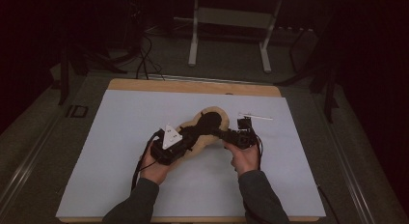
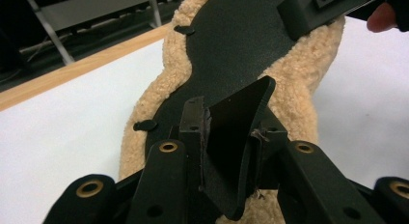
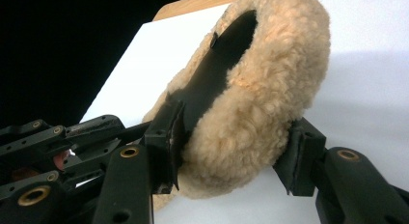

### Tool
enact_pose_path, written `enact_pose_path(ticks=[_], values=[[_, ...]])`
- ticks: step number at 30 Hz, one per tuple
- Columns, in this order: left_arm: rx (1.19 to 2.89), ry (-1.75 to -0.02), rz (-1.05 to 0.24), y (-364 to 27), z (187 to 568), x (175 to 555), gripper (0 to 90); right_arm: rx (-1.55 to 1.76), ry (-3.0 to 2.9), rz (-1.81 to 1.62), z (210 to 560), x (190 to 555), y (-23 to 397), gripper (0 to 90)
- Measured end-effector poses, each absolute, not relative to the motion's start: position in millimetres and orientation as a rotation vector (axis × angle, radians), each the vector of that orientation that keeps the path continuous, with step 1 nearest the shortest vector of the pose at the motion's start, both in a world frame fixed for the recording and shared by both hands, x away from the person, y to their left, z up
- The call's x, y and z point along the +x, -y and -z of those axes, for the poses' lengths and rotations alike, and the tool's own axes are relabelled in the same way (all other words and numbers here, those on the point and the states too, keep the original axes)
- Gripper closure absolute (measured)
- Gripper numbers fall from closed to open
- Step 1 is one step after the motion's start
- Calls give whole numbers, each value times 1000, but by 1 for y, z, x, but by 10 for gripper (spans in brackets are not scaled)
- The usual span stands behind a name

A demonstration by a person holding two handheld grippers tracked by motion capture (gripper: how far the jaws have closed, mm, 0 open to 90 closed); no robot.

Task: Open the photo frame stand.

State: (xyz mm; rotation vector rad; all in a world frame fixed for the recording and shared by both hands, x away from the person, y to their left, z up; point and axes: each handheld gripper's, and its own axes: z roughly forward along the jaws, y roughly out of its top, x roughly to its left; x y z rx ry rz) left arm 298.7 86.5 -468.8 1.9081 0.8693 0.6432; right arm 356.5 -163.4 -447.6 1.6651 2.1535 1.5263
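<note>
A tan fleece insole with a black underside is held over the white sheet, black side up. My left gripper is at its near left end. In the left gripper view the pads of this gripper pinch a folded-up flap of the black underside. My right gripper comes in from the right. In the right gripper view this gripper straddles the insole's edge, one pad on the black face, the other against the fleece. The other gripper's jaw lies on the insole's far end.
The white sheet covers a wooden table. A thin white stick lies just beyond my right gripper. Behind the table stand a white frame's legs and cables on the dark floor.
</note>
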Motion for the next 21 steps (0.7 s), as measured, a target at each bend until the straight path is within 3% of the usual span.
enact_pose_path(ticks=[21], values=[[1822, -881, -656, -87, 463, 294, 757, 1540, -2168, -1486, 418, 356, 156, 498]])
